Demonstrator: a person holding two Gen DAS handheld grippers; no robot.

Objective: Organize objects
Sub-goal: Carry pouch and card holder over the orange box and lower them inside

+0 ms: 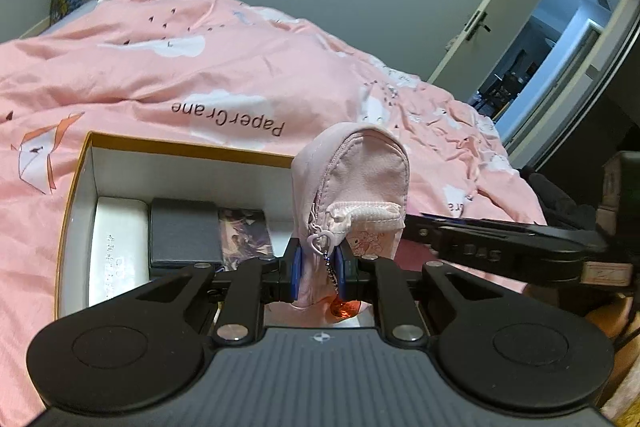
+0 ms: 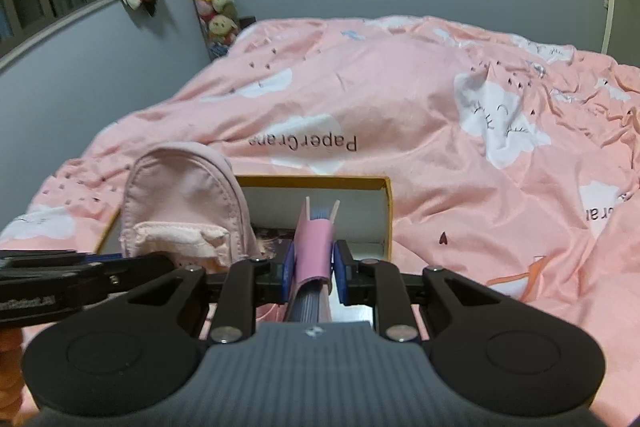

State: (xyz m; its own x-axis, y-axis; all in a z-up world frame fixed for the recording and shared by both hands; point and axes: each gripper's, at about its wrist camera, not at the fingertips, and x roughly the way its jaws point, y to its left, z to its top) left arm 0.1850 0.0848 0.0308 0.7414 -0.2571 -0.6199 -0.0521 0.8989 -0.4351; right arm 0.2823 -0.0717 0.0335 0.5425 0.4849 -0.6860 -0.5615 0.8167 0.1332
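Left claw clamps pink pouch; right claw clamps pink-sleeved fan.

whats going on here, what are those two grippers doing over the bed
A person is tidying things into an open box that sits on a pink duvet. The left hand-held gripper is shut on a small pink zip pouch, held up above the box. The right hand-held gripper is shut on a pink-wrapped bundle, also over the box. A white case and a dark grey case already lie inside.
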